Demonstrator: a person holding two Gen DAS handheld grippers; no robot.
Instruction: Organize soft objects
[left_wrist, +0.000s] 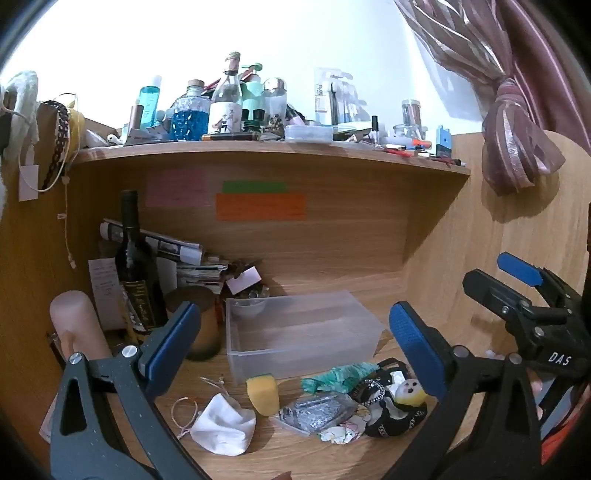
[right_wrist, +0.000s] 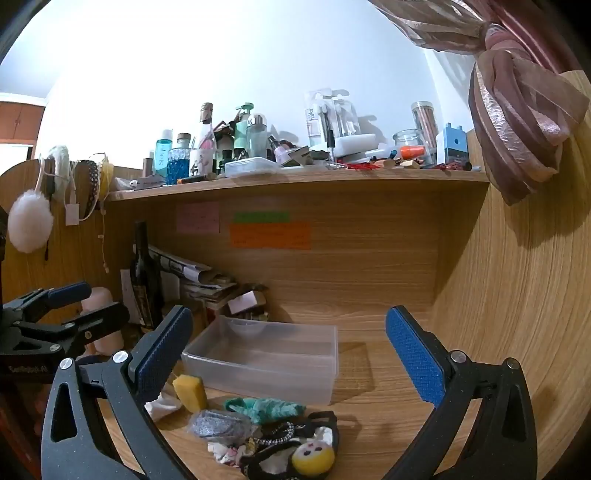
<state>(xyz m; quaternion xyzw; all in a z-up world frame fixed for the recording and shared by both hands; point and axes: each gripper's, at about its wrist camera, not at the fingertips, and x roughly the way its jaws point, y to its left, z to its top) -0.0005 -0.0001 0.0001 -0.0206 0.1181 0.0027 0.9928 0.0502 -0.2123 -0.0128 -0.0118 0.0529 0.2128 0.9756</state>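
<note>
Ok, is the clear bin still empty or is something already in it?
Empty: the clear bin shows only bare floor; sponge and teal cloth lie outside.

sticky notes (left_wrist: 260, 206) txt unreadable | face mask (right_wrist: 162, 404) partly behind right tool (right_wrist: 291, 354)

Your gripper pads (left_wrist: 173, 343) are blue w/ dotted texture, frames black. Clear frosted bin (left_wrist: 303, 328) on light oak-grain desk (left_wrist: 332, 450). Sponge (left_wrist: 262, 393) yellow, face mask (left_wrist: 223, 424) white, scrunchie (left_wrist: 341, 374) teal-green, pouch (left_wrist: 317, 410) silver glitter, plush face (right_wrist: 313, 458) yellow. Sticky notes on back panel: pink (left_wrist: 176, 188), green (left_wrist: 255, 186), orange (left_wrist: 261, 206). Curtain (left_wrist: 517, 147) mauve-pink, shiny stripes.
</note>
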